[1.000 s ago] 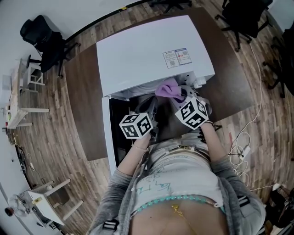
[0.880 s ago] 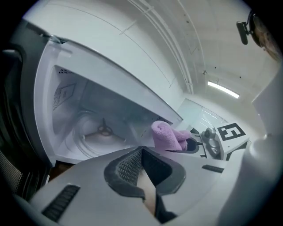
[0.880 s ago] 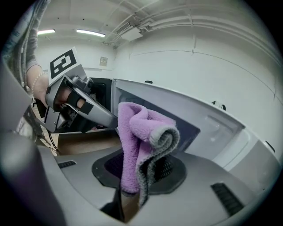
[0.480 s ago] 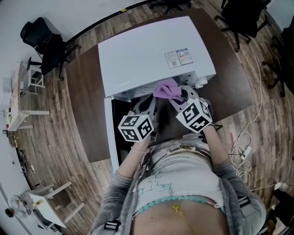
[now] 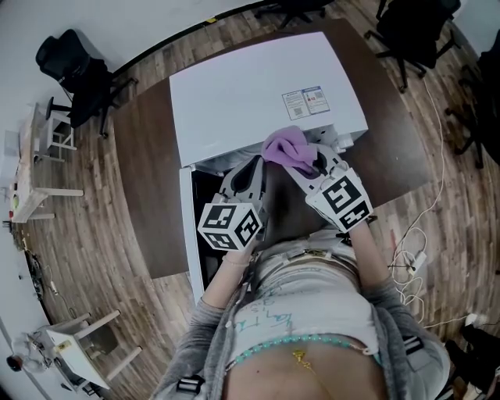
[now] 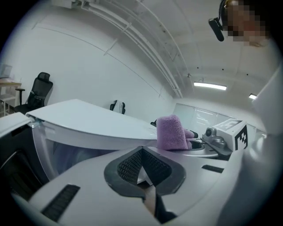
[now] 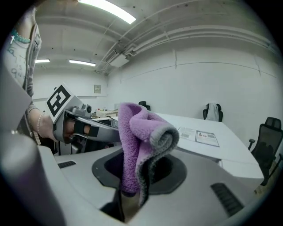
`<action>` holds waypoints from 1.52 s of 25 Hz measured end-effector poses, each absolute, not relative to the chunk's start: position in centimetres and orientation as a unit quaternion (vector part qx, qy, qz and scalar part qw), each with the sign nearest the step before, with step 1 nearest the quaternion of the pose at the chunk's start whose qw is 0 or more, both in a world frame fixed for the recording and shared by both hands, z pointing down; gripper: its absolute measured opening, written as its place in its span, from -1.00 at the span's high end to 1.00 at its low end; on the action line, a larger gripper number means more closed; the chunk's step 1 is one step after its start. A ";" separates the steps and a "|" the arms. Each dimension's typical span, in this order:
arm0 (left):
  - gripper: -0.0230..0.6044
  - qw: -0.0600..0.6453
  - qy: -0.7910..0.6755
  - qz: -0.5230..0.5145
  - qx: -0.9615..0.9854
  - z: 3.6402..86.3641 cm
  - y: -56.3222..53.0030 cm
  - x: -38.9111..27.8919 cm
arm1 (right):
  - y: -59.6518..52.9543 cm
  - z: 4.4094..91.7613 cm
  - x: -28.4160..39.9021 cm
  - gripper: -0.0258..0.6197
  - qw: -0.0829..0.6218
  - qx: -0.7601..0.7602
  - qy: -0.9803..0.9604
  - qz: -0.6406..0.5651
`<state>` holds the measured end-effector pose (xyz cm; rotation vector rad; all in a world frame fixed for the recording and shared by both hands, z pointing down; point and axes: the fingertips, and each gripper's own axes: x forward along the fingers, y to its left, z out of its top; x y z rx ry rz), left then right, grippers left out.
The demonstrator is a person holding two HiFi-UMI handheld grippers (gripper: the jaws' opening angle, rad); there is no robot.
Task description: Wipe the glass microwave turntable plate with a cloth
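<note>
- A wood-floored room; a dark desk [image 5: 141, 156] carries a white microwave [image 5: 250, 86].
- The left tool [image 6: 143, 176] is pressed together, pinching the edge of the glass plate [image 6: 66, 150], which is raised before the microwave.
- The right tool [image 7: 132, 194] pinches a purple cloth [image 7: 137, 141], just right of the left tool and apart from the plate.

Cloth [image 7: 138, 141] lower end hidden in right claw [image 7: 132, 190]; label [image 5: 305, 100] print too small

Looks like an office lab: swivel chairs [image 5: 72, 64], small white desks [image 5: 27, 168], wood floor [image 5: 94, 234], ceiling strip lights [image 7: 110, 11].
</note>
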<state>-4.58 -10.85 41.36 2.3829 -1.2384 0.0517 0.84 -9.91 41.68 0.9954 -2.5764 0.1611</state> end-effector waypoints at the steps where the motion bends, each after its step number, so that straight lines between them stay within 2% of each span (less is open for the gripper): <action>1: 0.89 0.220 -0.451 0.016 0.865 40.9 -10.9 -4.6 | -9.9 41.2 0.8 0.58 0.181 0.355 -0.916 0.055; 9: 0.89 0.118 -0.474 0.017 0.873 36.5 -11.0 -4.4 | -10.4 38.2 0.7 0.58 0.141 0.367 -0.919 0.041; 19: 0.89 0.070 -0.488 -0.003 0.870 33.0 -10.8 -4.0 | -10.8 33.7 0.3 0.58 0.087 0.377 -0.922 0.007; 27: 0.89 0.066 -0.489 -0.016 0.869 31.9 -11.4 -3.9 | -11.2 32.1 -0.1 0.58 0.070 0.370 -0.926 -0.006; 38: 0.89 0.079 -0.480 -0.009 0.874 32.7 -11.5 -2.7 | -11.3 32.8 -0.1 0.58 0.089 0.364 -0.927 -0.002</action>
